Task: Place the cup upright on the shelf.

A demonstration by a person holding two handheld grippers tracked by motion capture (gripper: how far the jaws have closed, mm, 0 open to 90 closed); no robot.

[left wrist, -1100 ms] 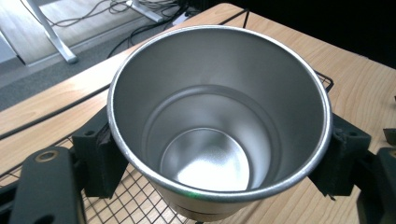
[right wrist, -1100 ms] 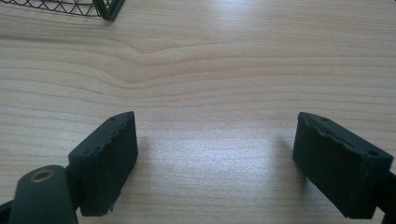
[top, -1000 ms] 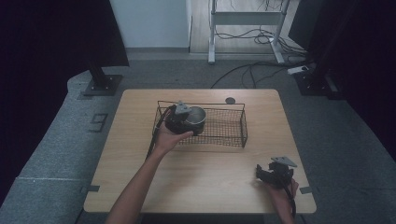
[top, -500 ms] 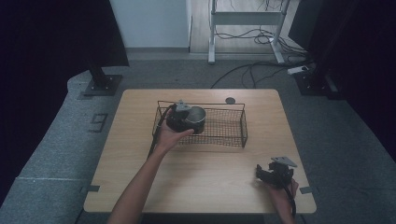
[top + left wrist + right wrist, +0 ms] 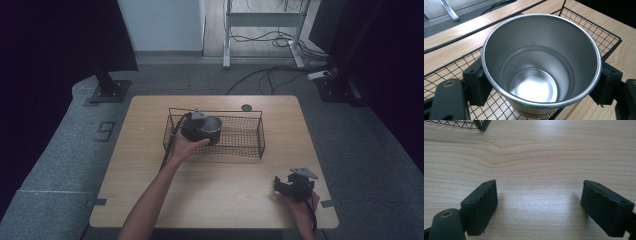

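A: Status on your tongs?

B: My left gripper is clamped on the round brushed-steel cup, one black pad on each side of the wall just under the rim. Mouth faces up at the gripper's camera, cup is empty. Side grip keeps it upright and leaves the base free to set down.

A: Where's the cup relative to the basket?

B: Between my left jaws, over the black wire-mesh basket, at its left end. Mesh floor shows beneath the cup. Can't tell whether the base is touching the mesh or hanging just above it.

A: Right side?

B: My right gripper is wide open with nothing in it, just bare light wood table between the pads. It sits well apart from the left one, at the near right corner. My read: parked there to stay out of the way. A basket corner is ahead of it, to its left.

A: Counts?

B: One cup, one basket, two grippers. Plus one small dark round disc on the table beyond the basket.
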